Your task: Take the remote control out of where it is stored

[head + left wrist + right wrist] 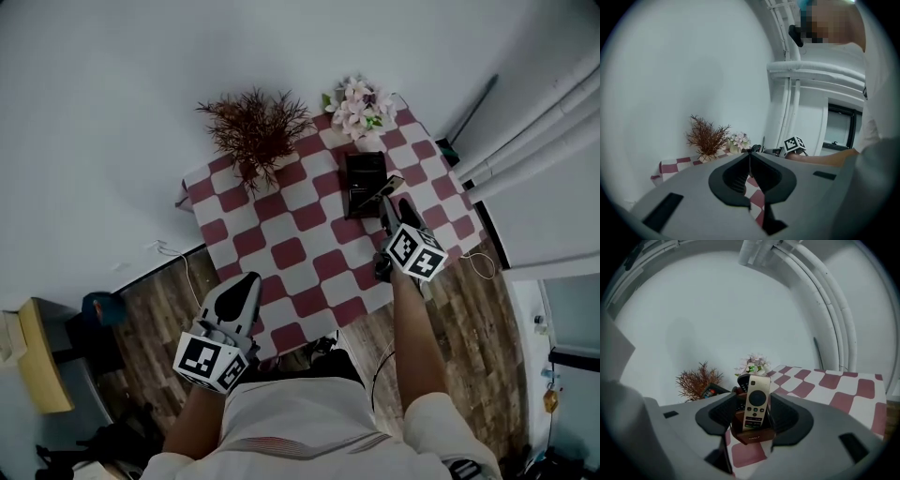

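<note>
Lining up for the grab, I held my right gripper (753, 405) with its jaws wide apart. The gold remote control (757, 392) was framed between them, unpinched, upright in its brown holder (753, 437) on the checked table (281, 253). Next, I judged, I needed to ease in and clamp above the holder's rim. My left gripper (750, 153) hung aside, jaws together, empty. The holder hid the remote's foot, and the darker remotes behind it were hard to make out.
</note>
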Demonstrator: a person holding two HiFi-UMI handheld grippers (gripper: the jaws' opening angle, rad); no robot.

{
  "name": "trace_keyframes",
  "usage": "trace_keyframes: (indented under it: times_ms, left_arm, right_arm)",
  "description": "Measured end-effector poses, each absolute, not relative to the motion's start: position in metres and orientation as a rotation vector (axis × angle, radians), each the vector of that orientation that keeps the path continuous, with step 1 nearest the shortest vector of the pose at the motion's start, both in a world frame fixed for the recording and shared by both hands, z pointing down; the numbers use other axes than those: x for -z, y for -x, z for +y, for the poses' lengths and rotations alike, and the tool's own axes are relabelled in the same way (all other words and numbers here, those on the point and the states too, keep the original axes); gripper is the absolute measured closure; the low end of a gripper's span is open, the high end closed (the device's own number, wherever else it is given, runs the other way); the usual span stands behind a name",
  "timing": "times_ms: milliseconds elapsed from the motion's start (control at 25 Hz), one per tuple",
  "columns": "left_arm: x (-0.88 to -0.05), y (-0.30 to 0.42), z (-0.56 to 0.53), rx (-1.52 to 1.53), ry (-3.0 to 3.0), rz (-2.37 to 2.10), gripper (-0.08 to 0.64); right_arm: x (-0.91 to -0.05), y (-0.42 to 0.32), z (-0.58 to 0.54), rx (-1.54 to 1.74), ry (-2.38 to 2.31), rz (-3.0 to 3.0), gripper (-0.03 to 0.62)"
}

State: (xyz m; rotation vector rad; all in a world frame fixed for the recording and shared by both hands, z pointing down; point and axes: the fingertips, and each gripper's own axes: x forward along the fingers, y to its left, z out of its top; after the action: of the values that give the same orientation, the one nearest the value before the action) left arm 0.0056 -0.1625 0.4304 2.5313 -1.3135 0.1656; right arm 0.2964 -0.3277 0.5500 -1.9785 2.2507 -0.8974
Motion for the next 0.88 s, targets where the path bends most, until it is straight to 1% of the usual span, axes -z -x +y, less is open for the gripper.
trace_keyframes:
  times_ms: [320,520,680,880]
  left_arm:
    - [-0.445,0.004,-0.17,-0.232,-2.477,-1.337,0.543]
    - [-0.448,0.009,-0.171,-0.237,-2.469,-1.337,0.543]
    - [-0.446,0.012,-0.174,-0.23,-2.48,-1.327,0.543]
    - [-0.441,0.013,-0.173,-0.209,-2.504,-1.297,0.543]
  right_arm:
    - [-0.576,-0.29,-0.358,0.95,1.973,2.228,0.379]
    - [-0.575,-0.29,-0.357,0.924,1.979,2.188,0.402]
    - [-0.547,-0.288,-0.35,0.797,1.943,2.225,0.405]
    - [-0.488,-0.287,-0.327,0.581,1.906,2.321,0.405]
